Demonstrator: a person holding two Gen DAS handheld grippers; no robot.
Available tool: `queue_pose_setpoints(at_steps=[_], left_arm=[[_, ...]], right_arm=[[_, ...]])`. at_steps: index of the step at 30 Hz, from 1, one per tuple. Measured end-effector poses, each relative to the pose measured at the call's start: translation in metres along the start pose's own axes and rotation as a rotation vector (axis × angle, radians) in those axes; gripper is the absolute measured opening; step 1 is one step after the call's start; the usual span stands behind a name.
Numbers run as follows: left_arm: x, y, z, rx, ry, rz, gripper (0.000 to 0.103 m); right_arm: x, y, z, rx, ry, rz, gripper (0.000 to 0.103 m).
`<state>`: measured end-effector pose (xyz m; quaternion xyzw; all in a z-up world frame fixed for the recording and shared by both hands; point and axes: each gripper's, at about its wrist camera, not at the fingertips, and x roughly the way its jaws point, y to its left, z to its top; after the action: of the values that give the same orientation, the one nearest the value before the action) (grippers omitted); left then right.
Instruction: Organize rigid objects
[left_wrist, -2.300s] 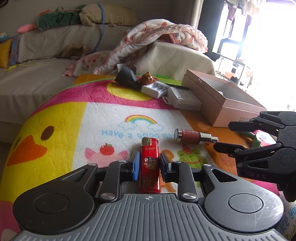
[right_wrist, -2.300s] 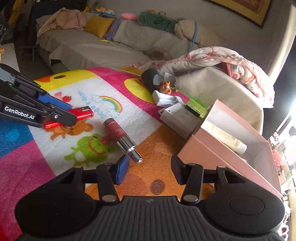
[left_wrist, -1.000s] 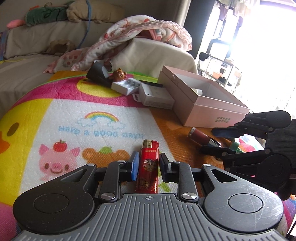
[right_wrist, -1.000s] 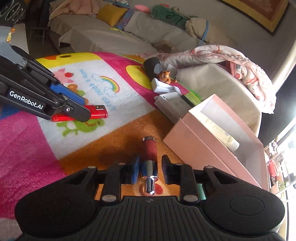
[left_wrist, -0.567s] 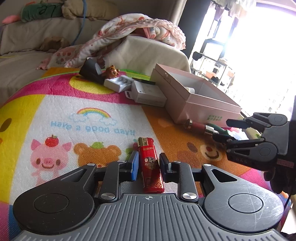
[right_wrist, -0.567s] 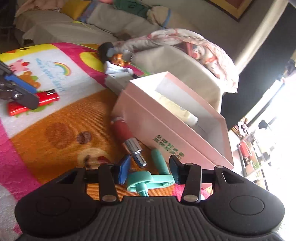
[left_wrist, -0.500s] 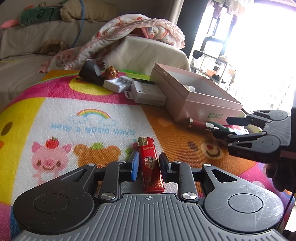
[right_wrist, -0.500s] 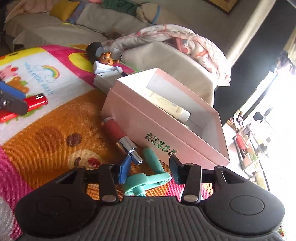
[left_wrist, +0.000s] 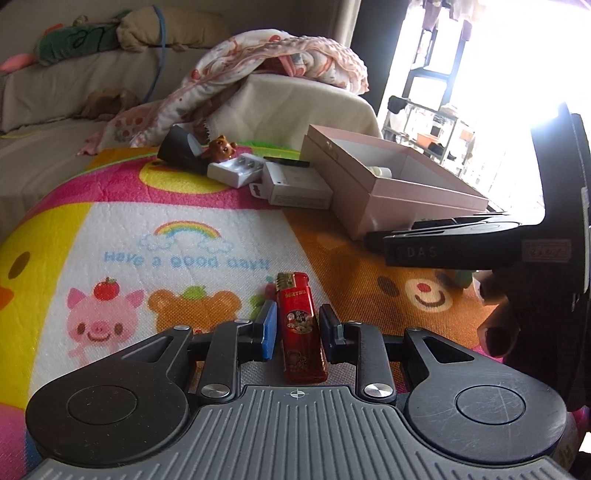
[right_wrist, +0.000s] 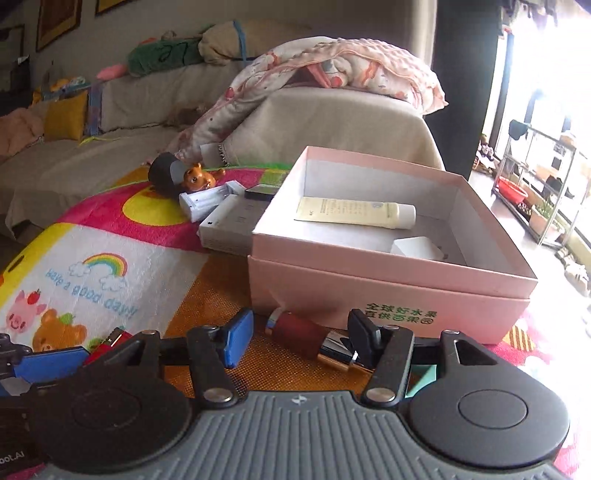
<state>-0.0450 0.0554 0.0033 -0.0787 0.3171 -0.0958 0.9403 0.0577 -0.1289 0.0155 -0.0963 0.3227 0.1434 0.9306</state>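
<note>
Right gripper hides part of the lipstick between its opening jaws, beside pink box. Left gripper clamps red lighter on cartoon mat; sofa behind, window glare w/ blown-out detail.

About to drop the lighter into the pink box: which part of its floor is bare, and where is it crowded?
Inside the pink box, the near left floor, between the cream tube and the front wall, is bare. The right side holds a small white piece. Outside, the front wall is crowded: the red tube lies between the right gripper's opening jaws.
</note>
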Motion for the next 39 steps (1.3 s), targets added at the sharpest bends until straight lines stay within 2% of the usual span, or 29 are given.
queue_pose_setpoints(at_steps=[1, 2, 4, 8, 12, 13, 16, 17, 20, 24, 26, 29, 33, 39], left_arm=[[0.000, 0.001, 0.000, -0.004, 0.000, -0.002, 0.028], [0.000, 0.001, 0.000, -0.007, -0.001, -0.005, 0.028], [0.000, 0.002, 0.000, -0.012, -0.001, -0.008, 0.028], [0.000, 0.002, 0.000, -0.017, -0.002, -0.010, 0.028], [0.000, 0.002, 0.000, -0.015, -0.002, -0.008, 0.028], [0.000, 0.002, 0.000, -0.014, -0.002, -0.006, 0.028], [0.000, 0.000, 0.000, -0.008, -0.002, 0.001, 0.028], [0.000, 0.000, 0.000, -0.007, -0.002, 0.004, 0.028], [0.000, -0.002, -0.001, -0.008, -0.001, 0.012, 0.028], [0.000, -0.004, -0.001, -0.001, -0.002, 0.020, 0.028], [0.000, -0.003, -0.001, -0.006, -0.003, 0.017, 0.028], [0.000, -0.003, -0.001, -0.010, -0.004, 0.015, 0.028], [0.000, -0.003, -0.001, -0.012, -0.004, 0.014, 0.028], [0.000, -0.002, -0.001, -0.011, -0.004, 0.014, 0.028]], right_arm=[[0.003, 0.004, -0.001, -0.024, 0.004, -0.007, 0.055], [0.005, 0.007, -0.001, -0.051, 0.009, -0.008, 0.045], [0.003, 0.010, -0.005, -0.088, 0.009, 0.038, 0.036], [-0.016, 0.016, -0.020, -0.226, -0.046, 0.137, 0.031], [-0.034, 0.019, -0.038, -0.364, -0.076, 0.169, 0.031], [-0.038, 0.018, -0.040, -0.378, -0.076, 0.165, 0.035], [-0.045, 0.013, -0.042, -0.362, -0.079, 0.065, 0.072], [-0.047, 0.011, -0.043, -0.342, -0.080, 0.042, 0.073], [-0.051, -0.003, -0.044, -0.234, -0.048, 0.028, 0.074], [-0.055, -0.018, -0.045, -0.069, 0.020, 0.104, 0.074], [-0.059, -0.020, -0.050, -0.051, 0.020, 0.132, 0.074], [-0.061, -0.020, -0.052, -0.059, 0.043, 0.119, 0.074], [-0.054, -0.022, -0.050, -0.050, 0.059, 0.058, 0.073], [-0.035, -0.028, -0.036, -0.092, 0.028, -0.127, 0.070]])
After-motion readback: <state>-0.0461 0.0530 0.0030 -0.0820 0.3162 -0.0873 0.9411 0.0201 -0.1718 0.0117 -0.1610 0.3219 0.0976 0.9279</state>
